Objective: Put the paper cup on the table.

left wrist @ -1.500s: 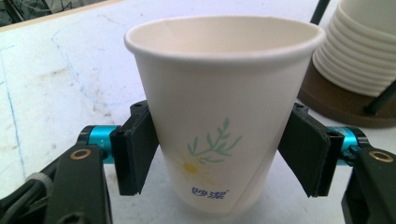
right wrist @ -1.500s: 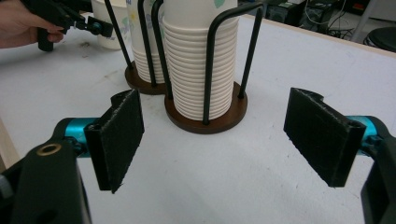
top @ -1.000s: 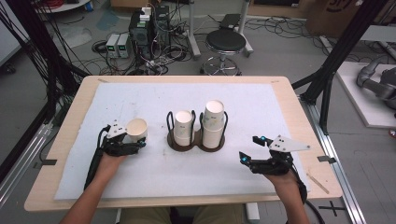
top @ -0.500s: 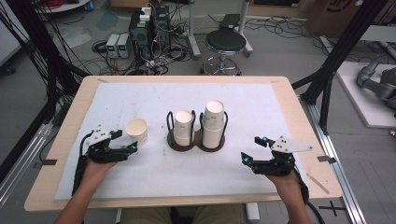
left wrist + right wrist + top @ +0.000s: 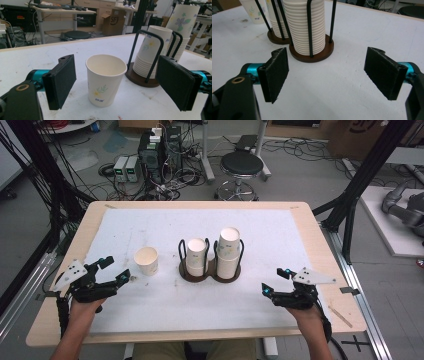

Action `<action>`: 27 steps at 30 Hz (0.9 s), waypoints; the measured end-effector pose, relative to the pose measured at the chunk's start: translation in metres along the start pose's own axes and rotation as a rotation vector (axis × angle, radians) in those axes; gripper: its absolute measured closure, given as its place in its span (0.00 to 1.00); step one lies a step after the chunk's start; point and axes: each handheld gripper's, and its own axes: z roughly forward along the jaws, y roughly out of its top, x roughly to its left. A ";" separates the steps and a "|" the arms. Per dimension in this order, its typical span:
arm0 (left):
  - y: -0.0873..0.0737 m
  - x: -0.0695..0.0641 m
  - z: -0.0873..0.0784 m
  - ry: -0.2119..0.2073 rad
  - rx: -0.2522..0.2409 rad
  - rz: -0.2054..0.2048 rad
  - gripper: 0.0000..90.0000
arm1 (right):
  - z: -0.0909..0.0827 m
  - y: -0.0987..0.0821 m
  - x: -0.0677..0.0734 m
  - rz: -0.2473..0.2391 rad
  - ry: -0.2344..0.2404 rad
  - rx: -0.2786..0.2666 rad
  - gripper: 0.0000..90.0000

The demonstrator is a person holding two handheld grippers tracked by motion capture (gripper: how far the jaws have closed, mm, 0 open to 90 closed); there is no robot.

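A: What has just changed?

B: The cup has been let go; the left gripper jaws have just been opening and now stand wide, nothing pressed between them. The cup is left upright at centre left of the high view, beside the rack (placing looks finished).

A: And against the earlier frame?

B: There the cup was clasped; now the left gripper is drawn back toward the lower left. The right gripper is held released at lower right.

Paper cup matt, printed; holder dark wood base, black metal wire; table pale wood edge.
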 end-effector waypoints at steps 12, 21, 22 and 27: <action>-0.001 -0.009 -0.008 -0.020 -0.014 0.006 0.19 | -0.003 0.004 0.006 0.013 -0.026 -0.016 0.23; -0.002 -0.012 -0.007 -0.024 -0.011 0.020 0.19 | -0.008 0.004 0.007 0.023 -0.035 -0.031 0.23; -0.002 -0.012 -0.007 -0.018 -0.008 0.025 0.19 | -0.008 0.004 0.006 0.019 -0.034 -0.032 0.23; -0.002 -0.010 -0.006 -0.011 -0.009 0.021 0.19 | -0.009 0.003 0.005 0.019 -0.042 -0.033 0.23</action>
